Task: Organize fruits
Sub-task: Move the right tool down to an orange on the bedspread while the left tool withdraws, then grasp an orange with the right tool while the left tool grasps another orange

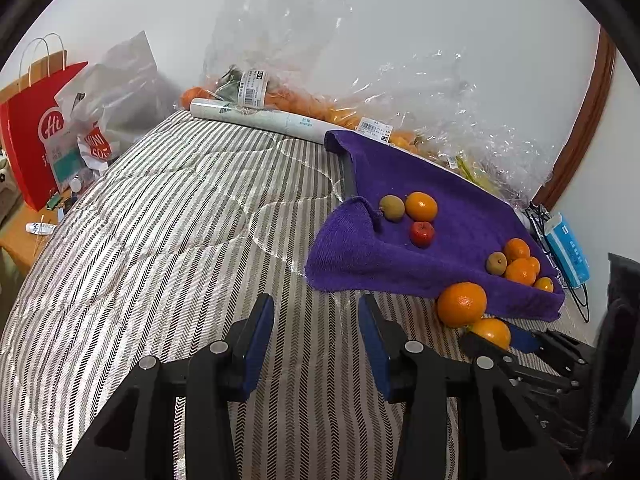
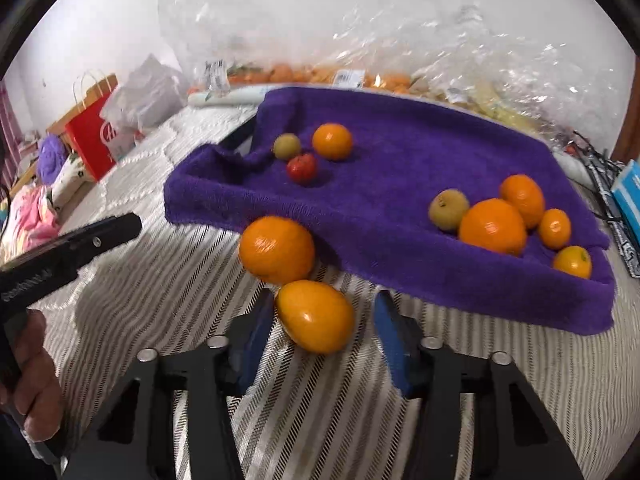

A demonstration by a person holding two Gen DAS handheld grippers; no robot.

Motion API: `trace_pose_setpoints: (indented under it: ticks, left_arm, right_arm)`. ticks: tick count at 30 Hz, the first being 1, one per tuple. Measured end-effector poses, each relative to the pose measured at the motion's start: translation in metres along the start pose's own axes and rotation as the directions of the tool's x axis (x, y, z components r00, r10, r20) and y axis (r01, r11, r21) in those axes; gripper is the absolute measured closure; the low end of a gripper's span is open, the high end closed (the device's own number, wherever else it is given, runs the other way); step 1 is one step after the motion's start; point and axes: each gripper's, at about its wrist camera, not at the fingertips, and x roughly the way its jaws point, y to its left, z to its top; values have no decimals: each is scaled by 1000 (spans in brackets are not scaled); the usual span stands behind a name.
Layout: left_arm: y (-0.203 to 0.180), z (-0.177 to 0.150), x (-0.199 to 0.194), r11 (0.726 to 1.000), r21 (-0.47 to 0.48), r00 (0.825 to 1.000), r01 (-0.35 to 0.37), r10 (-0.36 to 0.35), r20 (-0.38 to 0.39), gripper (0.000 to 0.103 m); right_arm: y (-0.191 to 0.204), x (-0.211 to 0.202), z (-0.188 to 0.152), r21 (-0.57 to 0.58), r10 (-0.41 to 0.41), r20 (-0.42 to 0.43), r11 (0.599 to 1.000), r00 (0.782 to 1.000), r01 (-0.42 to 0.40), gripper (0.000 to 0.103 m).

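Note:
A purple towel (image 1: 432, 208) (image 2: 400, 168) covers a raised tray on the striped bed. On it lie a kiwi (image 2: 287, 146), an orange (image 2: 332, 141) and a small red fruit (image 2: 302, 168) at the left, and a kiwi (image 2: 449, 209) with several oranges (image 2: 493, 227) at the right. Two oranges lie on the bed in front: a big one (image 2: 277, 250) (image 1: 461, 304) and a smaller one (image 2: 316, 317) (image 1: 491, 332). My right gripper (image 2: 324, 316) is open, its fingers on both sides of the smaller orange. My left gripper (image 1: 316, 320) is open and empty over the bed, left of the fruit.
Clear plastic bags of oranges (image 1: 304, 100) and a paper roll (image 1: 256, 118) lie along the wall behind the towel. A red paper bag (image 1: 36, 132) and clutter stand at the left. A blue box (image 1: 568, 248) and cables lie at the right. The striped quilt (image 1: 160, 240) spreads to the left.

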Motion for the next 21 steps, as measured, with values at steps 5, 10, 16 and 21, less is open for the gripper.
trace_pose_setpoints:
  ticks: [5,10,16,21]
  left_arm:
    - [-3,-1,3,1000,19,1000,-8,8,-10,62]
    - [-7,-2,6,999,39,1000,14,-13,-22,62]
    - [-16,-4,5,994,73,996,83,-81,-30,62]
    - [-38,-13,13,981,155,990,117,-103,-97,60]
  right_arm:
    - [4,-3,-3,-29,1,16,1000,1000,0,67]
    - [-9,-18,-10,-16,10,43,1000,999,-10,69]
    - [-39,-38,-29,7,-43,69,999,997,43,69]
    - [-69,-52,-48,29,-94,61,995,994,92,69]
